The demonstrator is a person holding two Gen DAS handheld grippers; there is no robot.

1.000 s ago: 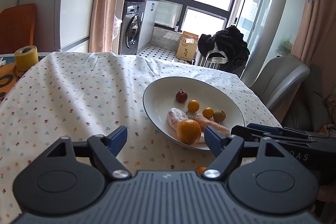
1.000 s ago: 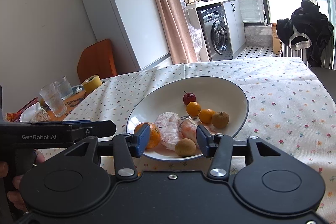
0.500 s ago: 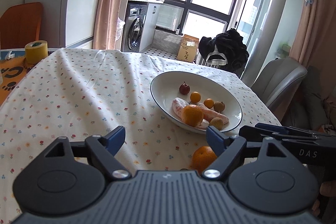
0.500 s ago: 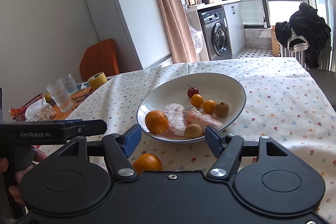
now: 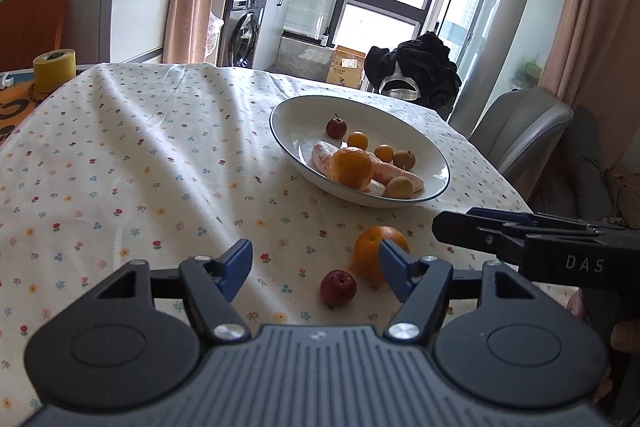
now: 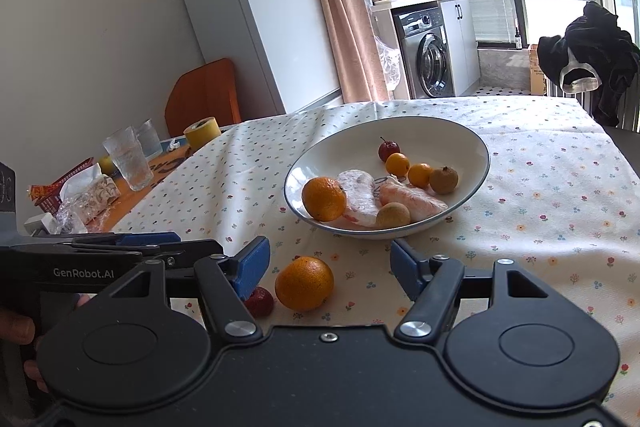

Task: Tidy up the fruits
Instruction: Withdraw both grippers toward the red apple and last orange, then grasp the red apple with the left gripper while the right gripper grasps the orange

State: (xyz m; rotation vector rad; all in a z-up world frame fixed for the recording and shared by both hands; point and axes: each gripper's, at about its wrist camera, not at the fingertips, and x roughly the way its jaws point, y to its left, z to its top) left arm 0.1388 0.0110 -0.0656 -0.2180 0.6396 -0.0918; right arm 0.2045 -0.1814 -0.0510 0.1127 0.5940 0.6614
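A white bowl (image 5: 304,115) (image 6: 472,143) on the flowered tablecloth holds an orange (image 5: 351,167) (image 6: 324,198), a small red fruit (image 5: 336,127), small orange and brown fruits and wrapped pink pieces. A loose orange (image 5: 374,253) (image 6: 304,283) and a small red fruit (image 5: 338,287) (image 6: 260,302) lie on the cloth in front of the bowl. My left gripper (image 5: 316,263) is open and empty, just behind them. My right gripper (image 6: 330,263) is open and empty, with the loose orange between its fingers' line of sight. Each gripper shows at the other view's edge.
A yellow tape roll (image 5: 54,70) (image 6: 202,133), glasses (image 6: 128,157) and snack wrappers (image 6: 86,197) stand at the table's left end. A grey chair (image 5: 520,123) stands beyond the right edge. A dark garment (image 6: 588,47) hangs behind the table.
Both grippers have pulled back from the bowl toward me. The loose orange and the small red fruit on the cloth have come into view in front of them.
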